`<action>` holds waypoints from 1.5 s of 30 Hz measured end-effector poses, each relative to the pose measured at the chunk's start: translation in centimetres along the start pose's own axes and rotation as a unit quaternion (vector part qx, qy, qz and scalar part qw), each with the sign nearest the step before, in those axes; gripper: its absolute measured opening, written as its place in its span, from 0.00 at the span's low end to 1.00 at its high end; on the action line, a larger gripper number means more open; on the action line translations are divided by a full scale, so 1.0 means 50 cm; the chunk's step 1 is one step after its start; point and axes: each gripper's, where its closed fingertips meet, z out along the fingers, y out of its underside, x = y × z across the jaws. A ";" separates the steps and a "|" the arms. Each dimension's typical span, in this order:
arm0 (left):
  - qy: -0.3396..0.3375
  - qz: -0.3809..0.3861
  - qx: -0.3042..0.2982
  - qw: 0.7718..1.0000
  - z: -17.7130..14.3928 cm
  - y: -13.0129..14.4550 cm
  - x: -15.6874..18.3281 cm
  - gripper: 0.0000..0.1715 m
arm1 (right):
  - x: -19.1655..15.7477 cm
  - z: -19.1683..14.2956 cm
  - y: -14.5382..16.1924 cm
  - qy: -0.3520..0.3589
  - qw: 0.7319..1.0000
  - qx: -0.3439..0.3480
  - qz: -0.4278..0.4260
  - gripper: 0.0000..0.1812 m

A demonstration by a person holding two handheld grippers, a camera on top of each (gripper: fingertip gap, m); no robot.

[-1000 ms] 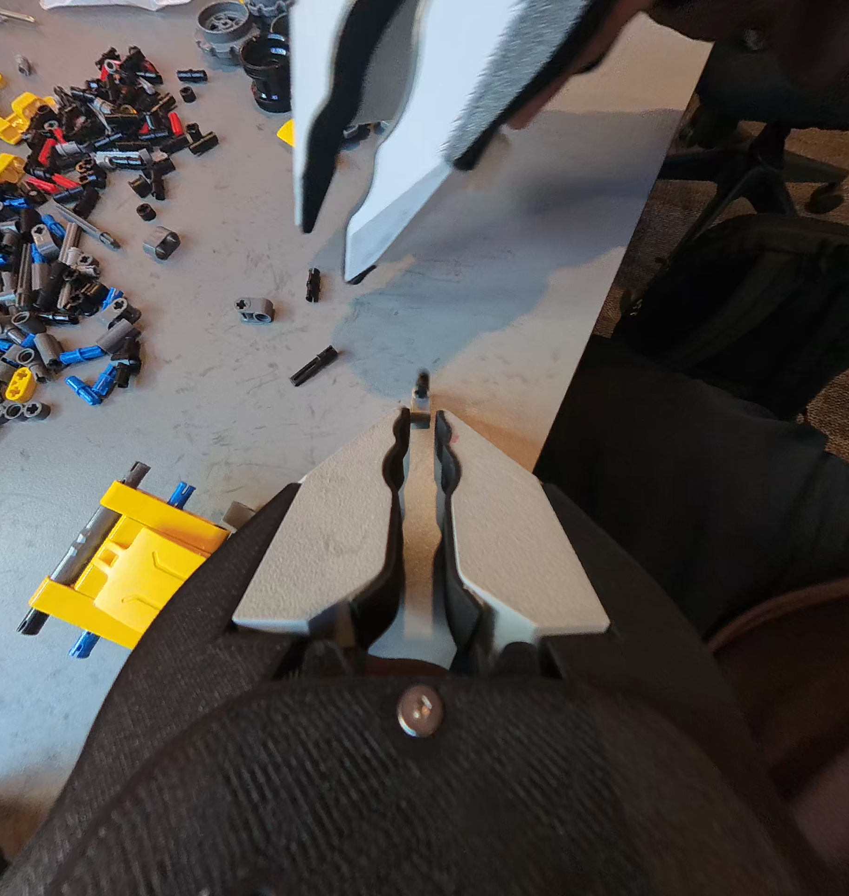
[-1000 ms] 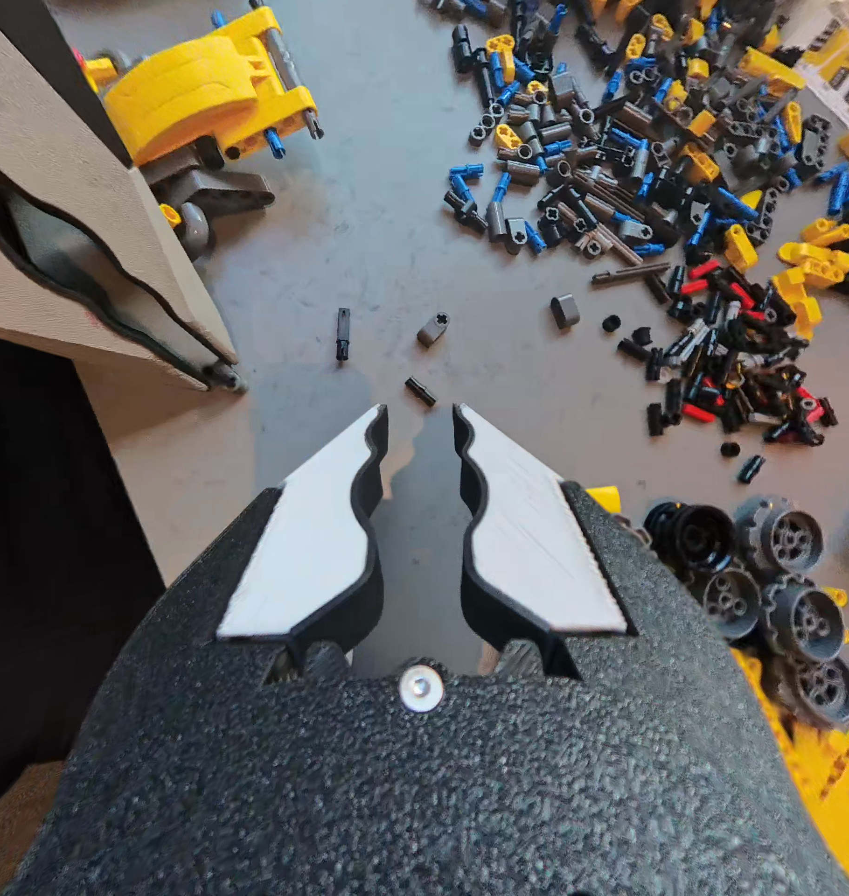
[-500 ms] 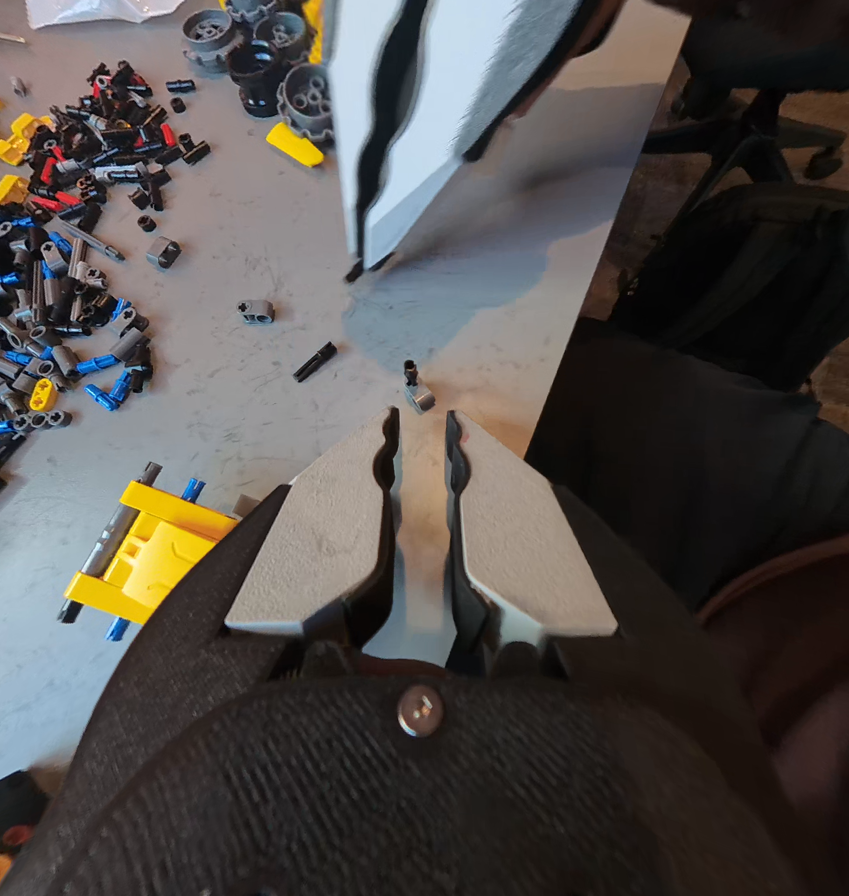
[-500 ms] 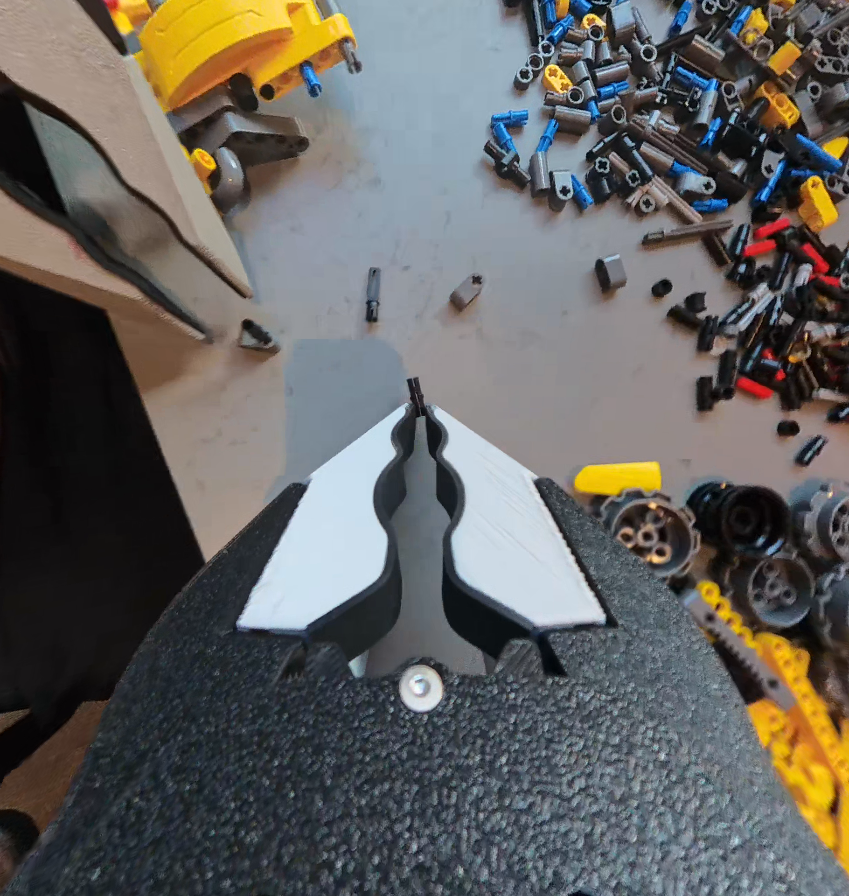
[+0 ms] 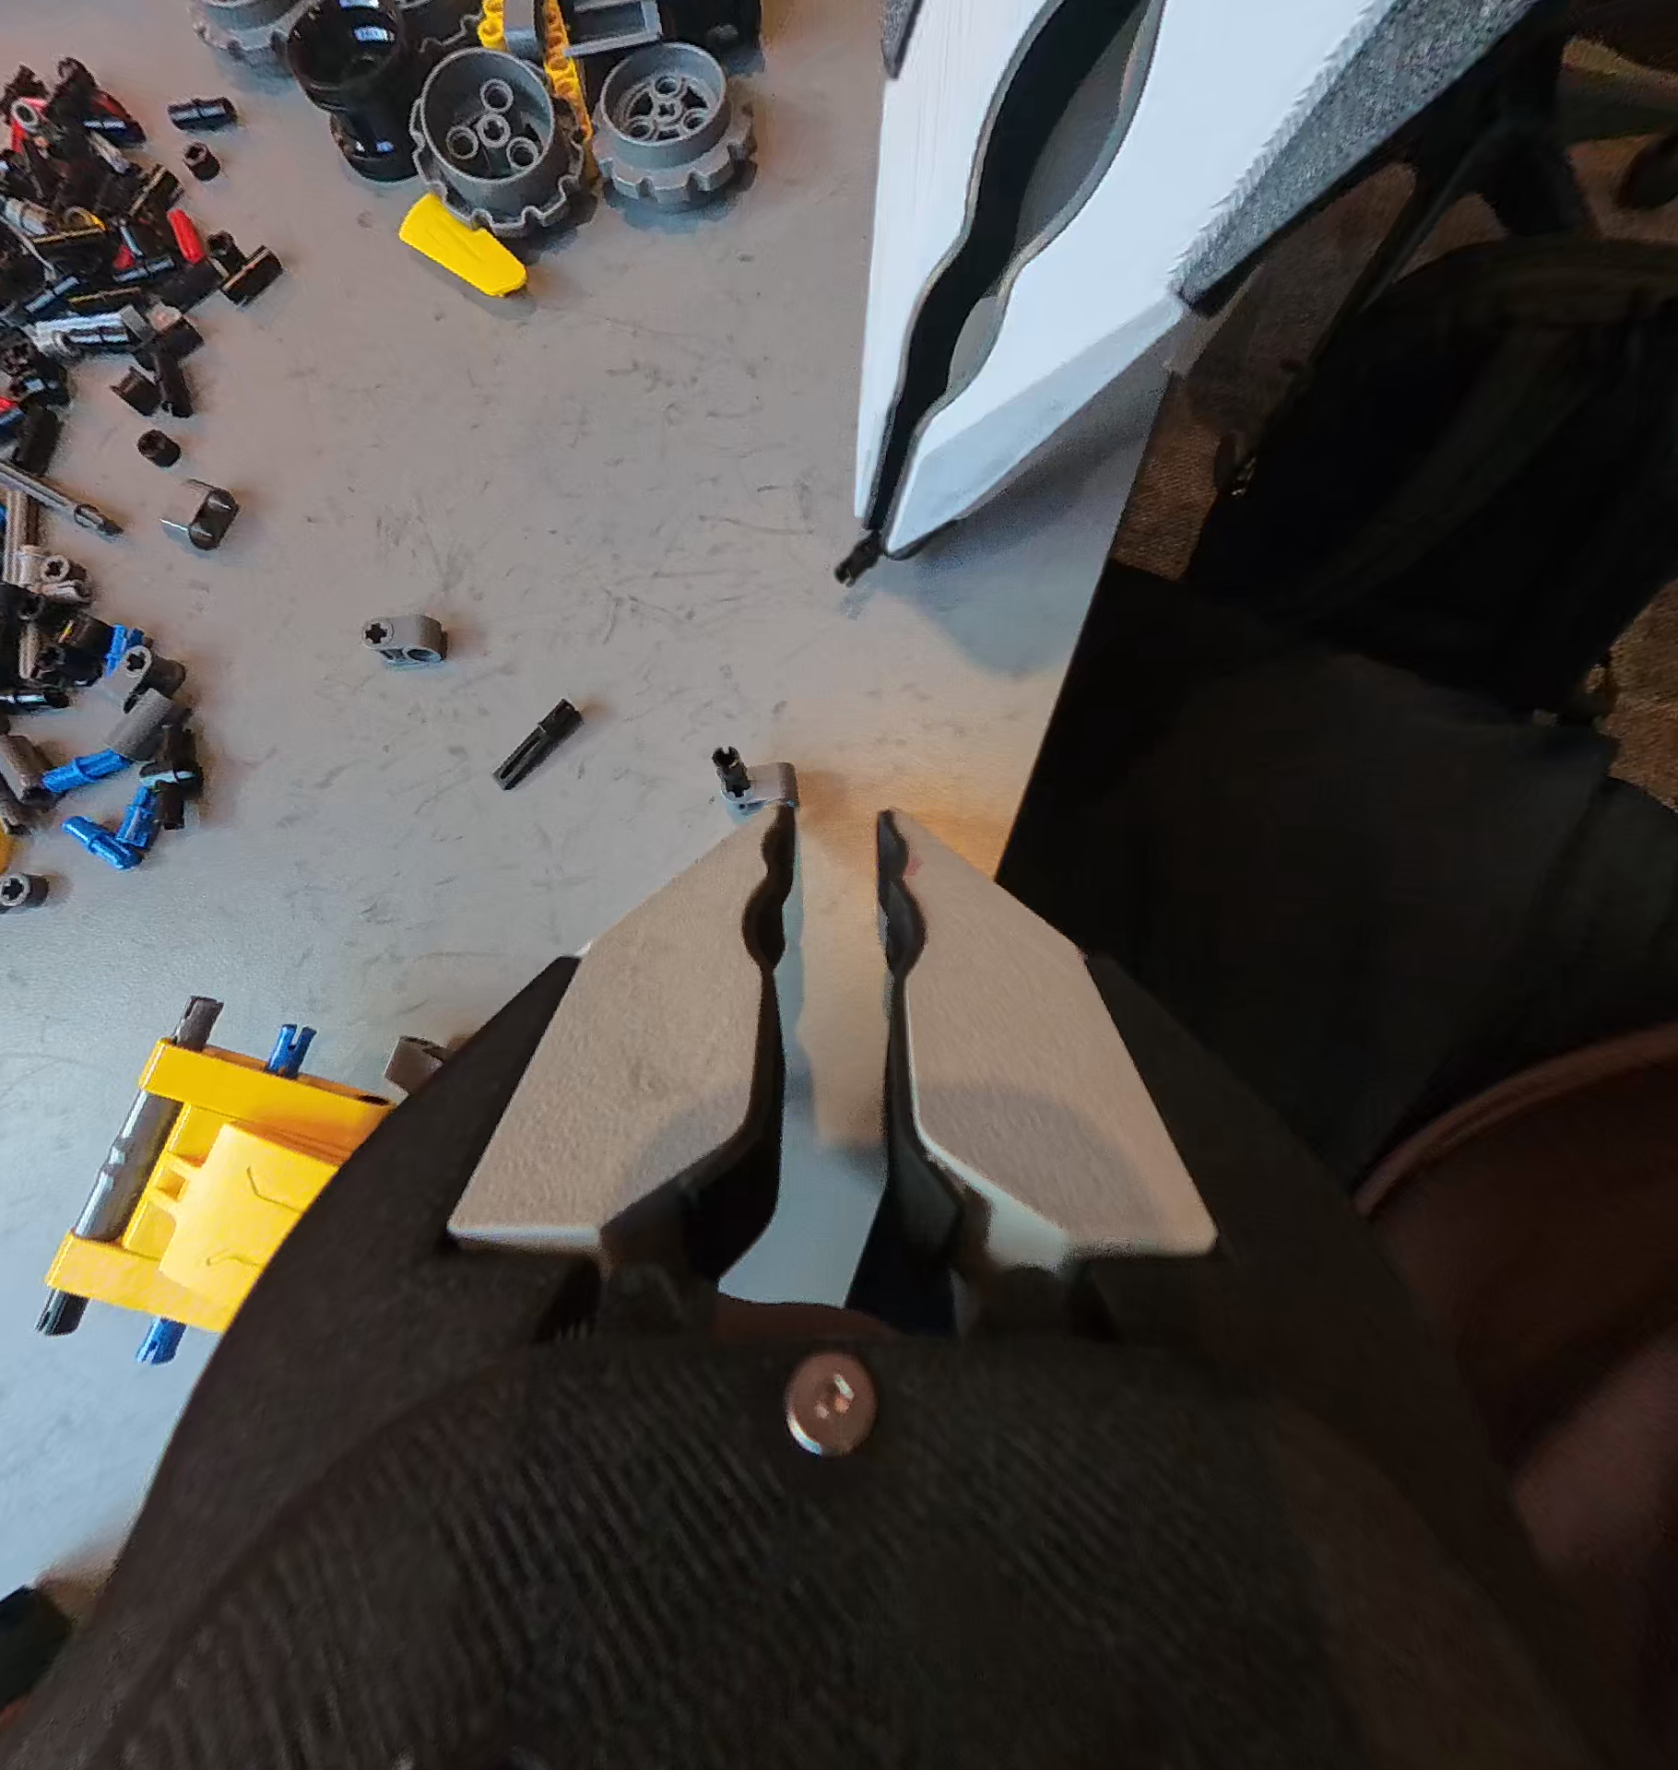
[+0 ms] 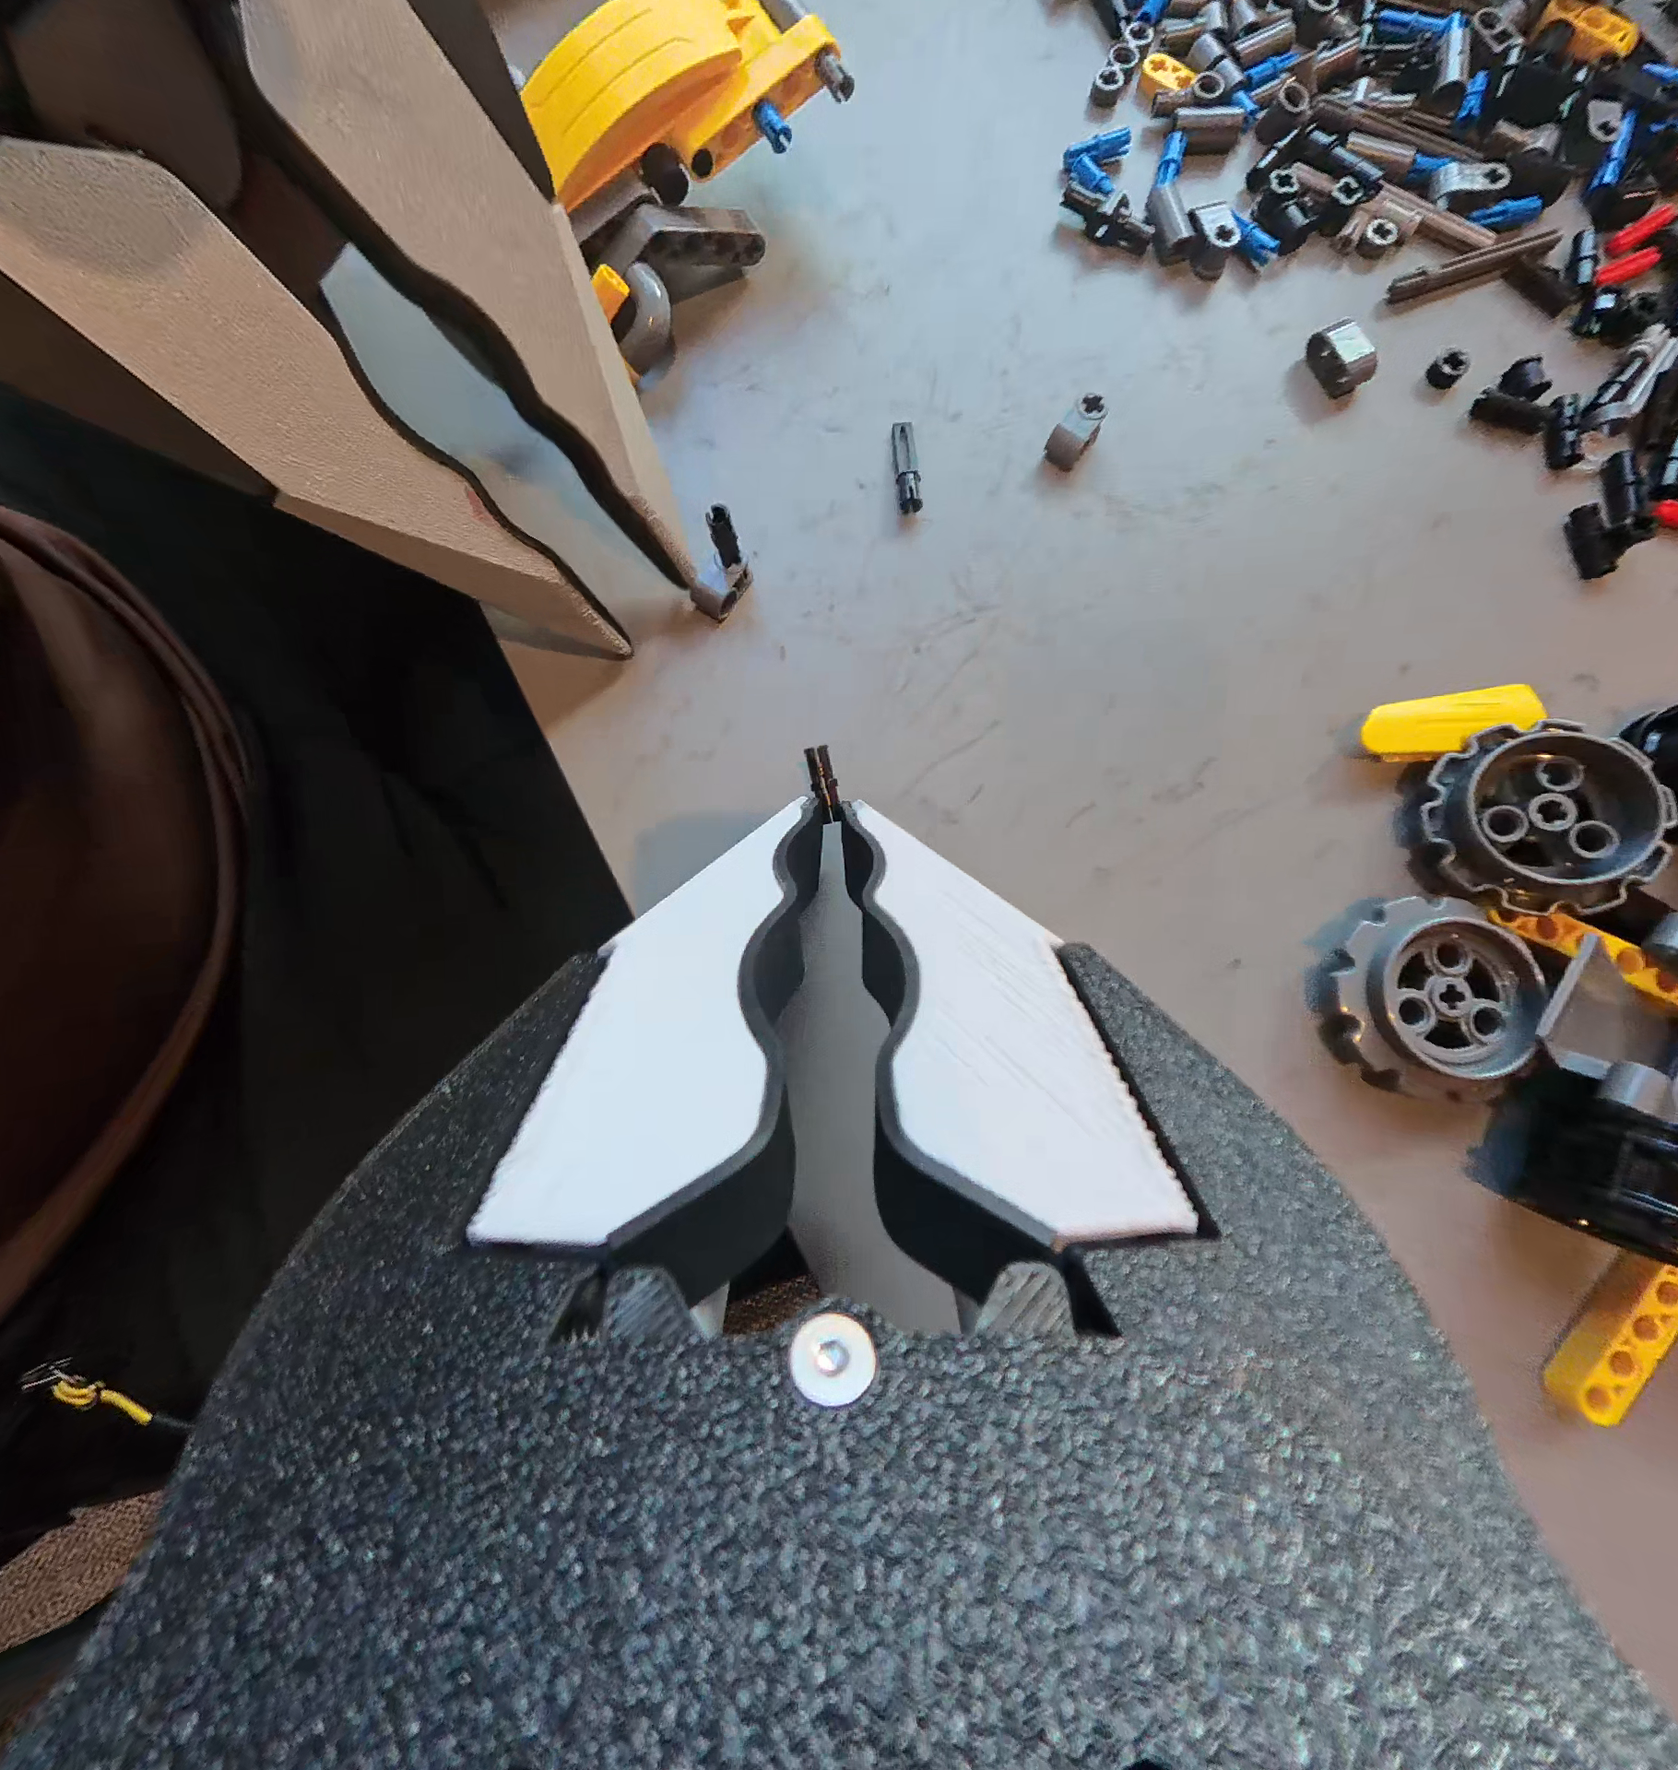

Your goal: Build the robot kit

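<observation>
The right claw (image 6: 827, 803) is closed on a black pin (image 6: 824, 772), lifted off the table (image 6: 1055, 670) since a second ago. The left claw (image 5: 833, 820) stands slightly parted, empty, its left tip touching a grey connector (image 5: 763, 783) it earlier gripped. Only the right view shows the yellow beam (image 6: 1625, 1333); both show the wheels (image 5: 500, 134).

Soft cool daylight with warm patches, mild shadows, wide-angle edge distortion, blurred near foreground.
</observation>
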 end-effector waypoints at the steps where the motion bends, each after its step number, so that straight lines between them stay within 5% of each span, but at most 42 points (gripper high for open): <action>1: -0.002 0.001 -0.002 1.000 -0.002 0.000 0.000 0.10 | -0.004 0.003 0.001 -0.004 1.000 0.000 -0.001 0.00; 16: -0.001 -0.009 -0.037 0.999 -0.034 -0.006 -0.034 0.22 | -0.019 0.016 -0.006 -0.009 1.000 0.011 -0.025 0.00; 33: 0.015 0.010 -0.082 0.997 0.010 -0.006 -0.026 0.19 | -0.033 0.029 -0.026 -0.031 0.997 0.026 -0.059 0.00; 38: 0.019 0.012 -0.083 0.996 0.018 -0.011 -0.029 0.08 | -0.033 0.032 -0.025 -0.024 0.997 0.022 -0.068 0.00; 45: 0.032 0.046 -0.089 0.994 0.004 -0.007 -0.024 0.17 | -0.040 0.037 -0.029 -0.028 0.997 0.020 -0.076 0.00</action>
